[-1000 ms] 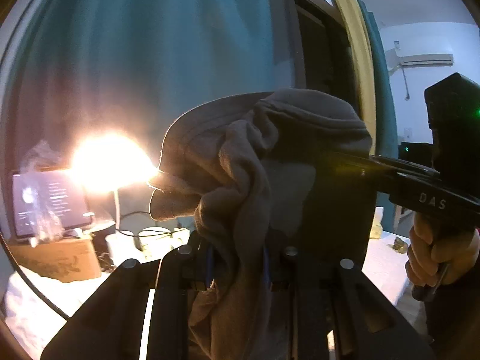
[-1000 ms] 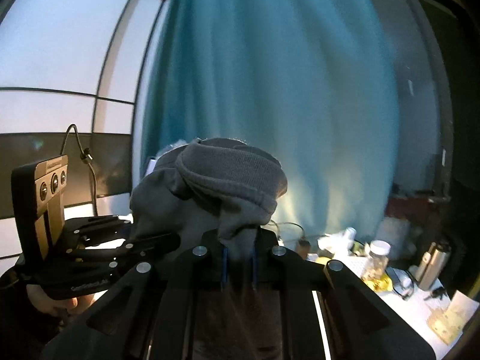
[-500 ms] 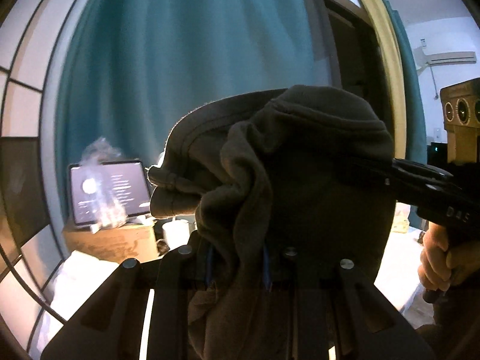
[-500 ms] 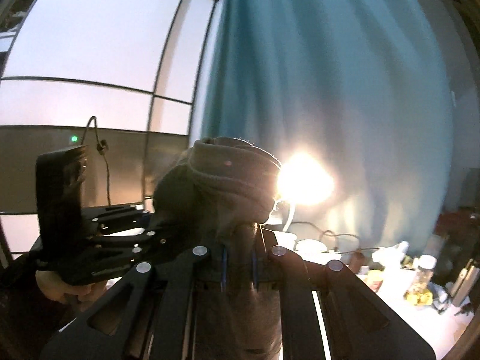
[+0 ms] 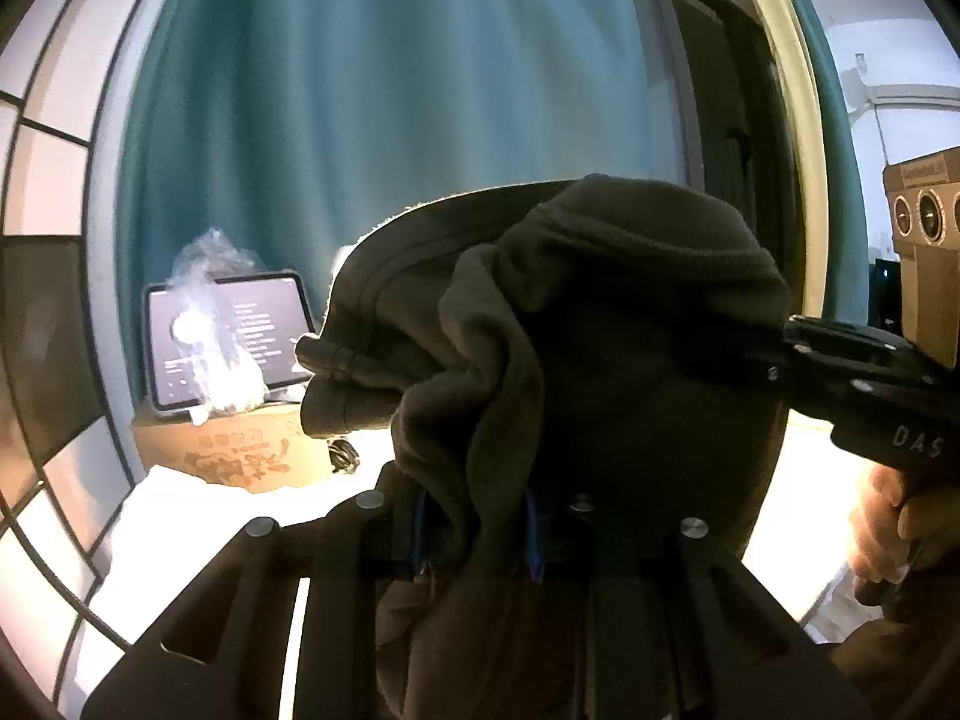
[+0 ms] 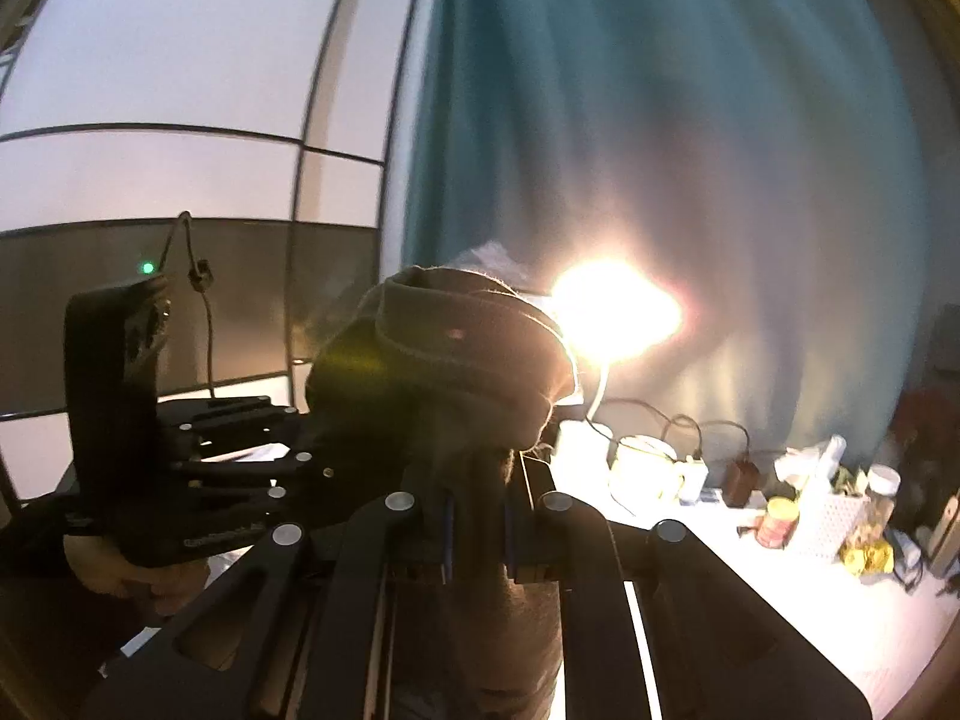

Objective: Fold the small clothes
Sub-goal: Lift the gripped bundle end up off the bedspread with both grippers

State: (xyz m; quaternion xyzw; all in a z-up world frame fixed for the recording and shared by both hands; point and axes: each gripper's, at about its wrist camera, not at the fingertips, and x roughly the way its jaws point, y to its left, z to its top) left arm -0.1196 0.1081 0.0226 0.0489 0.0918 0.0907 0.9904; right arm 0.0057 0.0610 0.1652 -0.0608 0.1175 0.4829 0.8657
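- Dark grey fleece garment with ribbed hem (image 5: 600, 360): bunched directly between the left gripper (image 5: 477, 534) jaws, spilling up and forward over them and hanging down below; no table contact visible, held in the air.
- Left gripper jaws: narrow gap, clamped on a thick wad of the fabric, blue pads just visible either side of it.
- Right gripper (image 6: 477, 522): jaws nearly closed, pinching a thinner fold of the same garment (image 6: 456, 372); the ribbed edge rolls over just above the jaws.
- Key relation: cloth spans sideways from one pair of jaws to the other. In the left view the right gripper comes in from the right and its tips vanish into the cloth's right edge; in the right view the left gripper sits to the left, tips against the cloth. Long axis looks roughly level, jaw to jaw, but it's slack and crumpled, not stretched. Both hands hold an end, neither nearer.
- Judgement: next move likely needs the hands pulled apart to flatten it, then lowered onto the white table (image 6: 780, 612) ahead and below.
- Person's hand (image 5: 882, 534) wraps the right gripper handle, low right of the left jaws.
- Further beyond the left jaws, left side: cardboard box (image 5: 240, 450) with a tablet (image 5: 228, 342) leaning on top; teal curtain (image 5: 390, 120) behind.
- Beyond the right jaws: bright lamp (image 6: 612, 312), with mugs, jars and cables on the table.
- Versus a second ago: same grip on both sides, jaws unchanged. Both views have swung across the room, so the lamp glare is gone from the left view and now sits in the right one; the pair has dipped slightly toward the table.
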